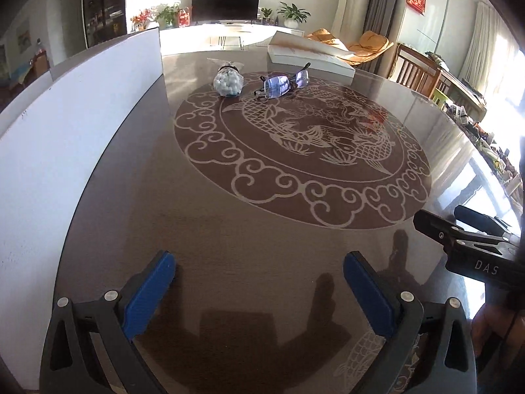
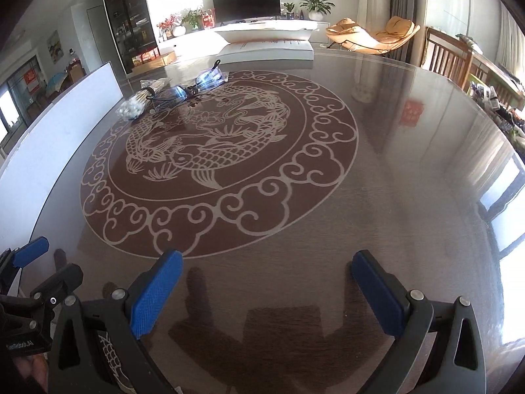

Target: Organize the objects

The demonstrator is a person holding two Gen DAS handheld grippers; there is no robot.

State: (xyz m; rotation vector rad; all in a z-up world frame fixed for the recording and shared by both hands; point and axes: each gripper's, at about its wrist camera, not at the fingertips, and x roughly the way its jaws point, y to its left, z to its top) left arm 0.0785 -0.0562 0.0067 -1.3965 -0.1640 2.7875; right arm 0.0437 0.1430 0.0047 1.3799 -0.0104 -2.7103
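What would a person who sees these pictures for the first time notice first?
First, the big pale fish-and-cloud medallion filling the middle of the dark glossy table. At its far edge lie folded eyeglasses, and beside them a bag of cotton swabs. Both claws, left and right, hang open and empty near the table's near edge.

Glossy, mirror-smooth table [image 2: 377,197] top, blue ribbed rubbery fingertips [image 2: 154,292], clear plastic bag of cotton balls [image 1: 228,82], shiny-lensed eyeglasses [image 1: 283,83].

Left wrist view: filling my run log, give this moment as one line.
left gripper: open, empty | right gripper: open, empty | glasses, cotton swab bag: untouched on table
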